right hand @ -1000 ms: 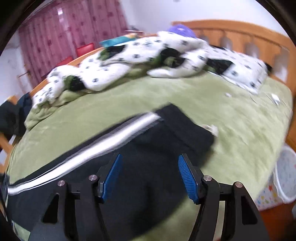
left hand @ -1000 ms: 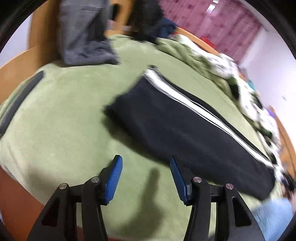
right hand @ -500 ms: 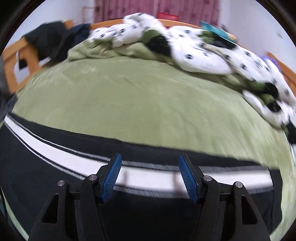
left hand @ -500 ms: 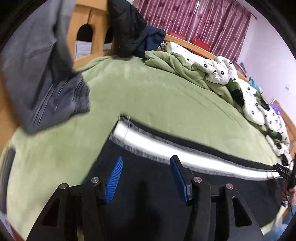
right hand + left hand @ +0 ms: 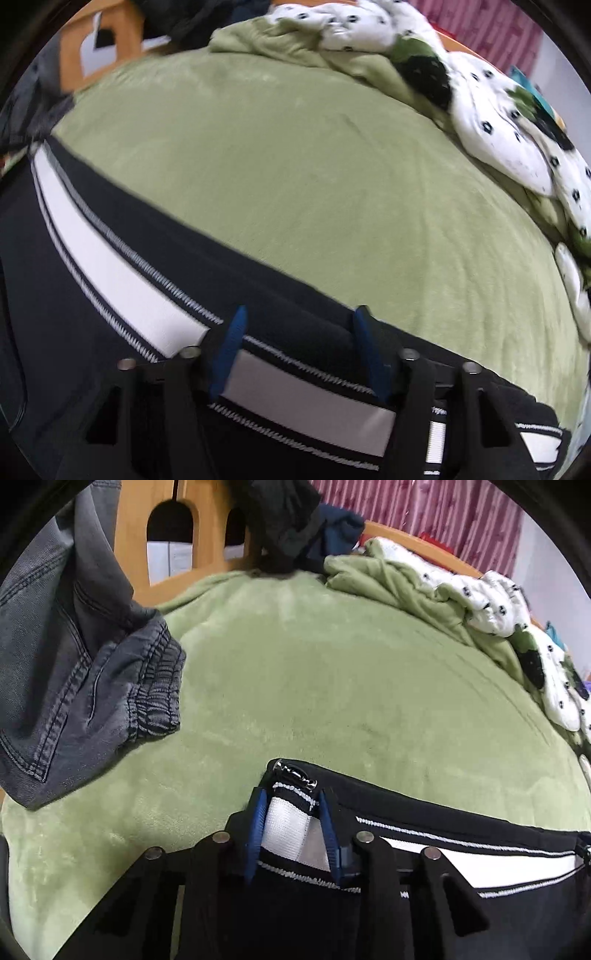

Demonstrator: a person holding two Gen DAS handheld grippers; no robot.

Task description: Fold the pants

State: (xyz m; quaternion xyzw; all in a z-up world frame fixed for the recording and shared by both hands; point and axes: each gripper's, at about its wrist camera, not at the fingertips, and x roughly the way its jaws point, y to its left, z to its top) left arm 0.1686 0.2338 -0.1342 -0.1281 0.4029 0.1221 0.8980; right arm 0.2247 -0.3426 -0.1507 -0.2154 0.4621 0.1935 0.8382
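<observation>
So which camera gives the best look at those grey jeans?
The left wrist view: the grey jeans hang large and sharp at its left, elastic cuff resting on the green blanket. The right wrist view shows only a dark blur at its left edge.

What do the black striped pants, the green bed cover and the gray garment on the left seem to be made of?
The black pants: probably a smooth matte knit, like tracksuit fabric, with a woven-looking white side stripe. The green bed cover: likely plush fleece, judging by its soft, brushed nap. The gray garment: looks like washed denim, with visible topstitched seams and a gathered elastic edge.
</observation>
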